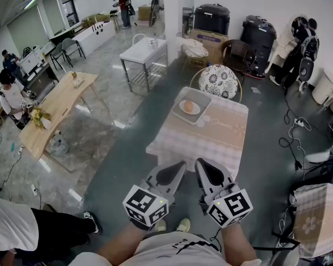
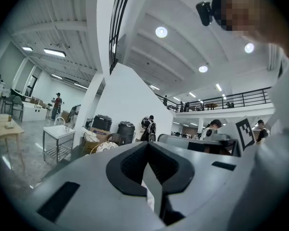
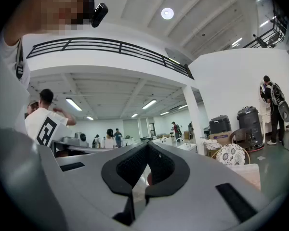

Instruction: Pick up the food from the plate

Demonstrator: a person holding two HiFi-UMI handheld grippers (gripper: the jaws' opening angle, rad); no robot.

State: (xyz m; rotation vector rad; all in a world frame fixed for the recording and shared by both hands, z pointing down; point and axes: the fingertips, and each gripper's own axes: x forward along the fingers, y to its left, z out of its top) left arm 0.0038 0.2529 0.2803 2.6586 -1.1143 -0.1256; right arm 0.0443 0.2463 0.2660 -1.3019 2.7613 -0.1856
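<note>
A round, smooth, pale-orange piece of food (image 1: 188, 106) sits on a white round plate (image 1: 197, 109) inside a grey square tray (image 1: 204, 95); it lies well ahead of both gripper tips, at the far end of the surface (image 1: 222, 140) with its pale checked cloth; the grey plastic left gripper (image 1: 176, 169) and right gripper (image 1: 205, 169) are held low, side by side, short of the near edge, pointing forward; both are clenched on nothing.
</note>
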